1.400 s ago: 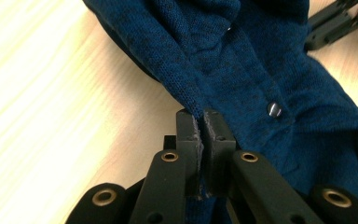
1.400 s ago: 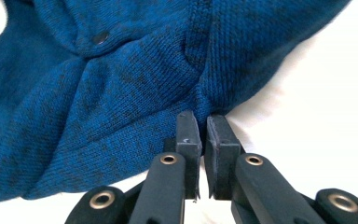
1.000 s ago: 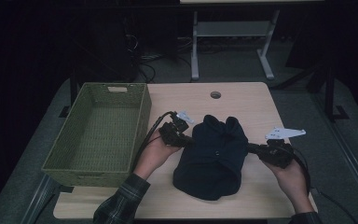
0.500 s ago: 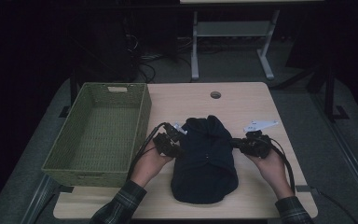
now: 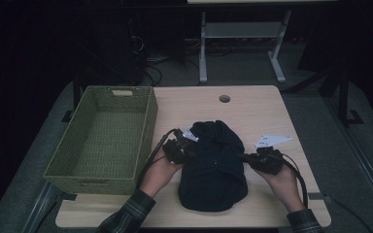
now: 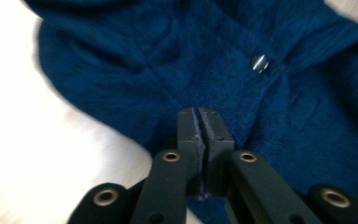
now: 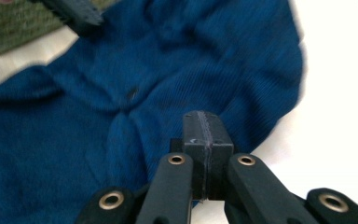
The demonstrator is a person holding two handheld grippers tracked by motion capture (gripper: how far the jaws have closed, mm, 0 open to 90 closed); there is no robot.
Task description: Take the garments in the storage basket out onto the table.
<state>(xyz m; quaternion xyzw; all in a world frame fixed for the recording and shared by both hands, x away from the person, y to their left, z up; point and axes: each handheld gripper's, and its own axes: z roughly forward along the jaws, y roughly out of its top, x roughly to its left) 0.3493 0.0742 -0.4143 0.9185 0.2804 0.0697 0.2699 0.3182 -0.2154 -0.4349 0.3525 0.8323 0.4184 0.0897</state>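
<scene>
- Dark-blue knitted button-front garment [image 5: 213, 167] is lying bunched in a rounded heap on the pale wooden table [image 5: 252, 104], just right of the empty green woven basket [image 5: 102, 141] and toward the near edge.
- Left gripper [image 5: 184, 151] is sitting at the heap's left flank and the right gripper [image 5: 252, 159] at its right flank; the 2 hands are now flanking the bundle more closely and nearer the person than 1 second ago, when they were reaching farther up the table with the garment spread wider.
- Both sets of jaws have just been closing; in each gripper view the 2 black pads are meeting face to face with no visible gap.
- Left gripper view is showing a thin wisp of blue knit at the base of the pads, and the right gripper view likewise, yet neither picture is making clear whether a fold is truly pinched, so a grip on the cloth cannot be told.
- Judging from this, the bundle is being gathered narrower, probably as a step toward folding it or lifting it into the basket.
- 1 small silvery button [image 6: 260, 62] is showing on the knit; no brand, label or readable writing is appearing anywhere.
</scene>
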